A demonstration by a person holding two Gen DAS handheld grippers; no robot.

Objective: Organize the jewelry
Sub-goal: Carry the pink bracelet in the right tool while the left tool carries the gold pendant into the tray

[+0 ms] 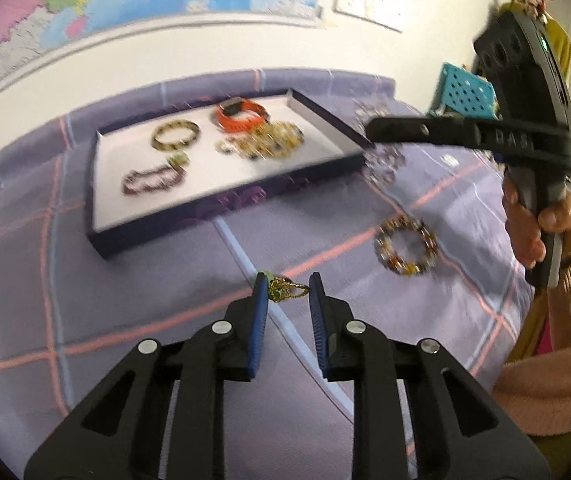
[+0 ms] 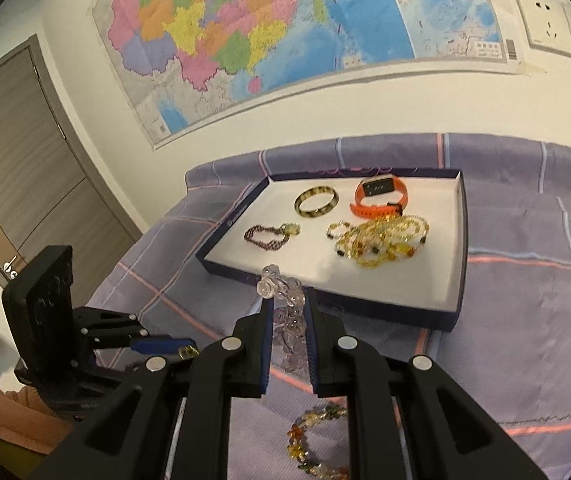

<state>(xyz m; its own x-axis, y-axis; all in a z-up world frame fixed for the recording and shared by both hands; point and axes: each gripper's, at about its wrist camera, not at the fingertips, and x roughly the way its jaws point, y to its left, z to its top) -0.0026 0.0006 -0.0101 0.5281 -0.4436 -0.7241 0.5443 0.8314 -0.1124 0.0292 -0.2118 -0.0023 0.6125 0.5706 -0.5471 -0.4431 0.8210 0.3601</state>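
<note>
— What is on the wall?
— A big colourful map (image 2: 269,36), at about 12 o'clock. White wall sockets (image 2: 545,20) sit at 2 o'clock.
— And the door?
— A brown wooden door (image 2: 25,160) at 9 o'clock.
— What is below?
— A purple checked cloth (image 2: 525,320) with pink lines.

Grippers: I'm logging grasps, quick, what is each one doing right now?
Left gripper: closed on a small gold ring.
Right gripper: closed on a clear bead bracelet.

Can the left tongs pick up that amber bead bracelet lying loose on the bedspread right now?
Probably not yet: the left tongs are already shut on a small gold piece. The path to the amber bead bracelet looks clear.
</note>
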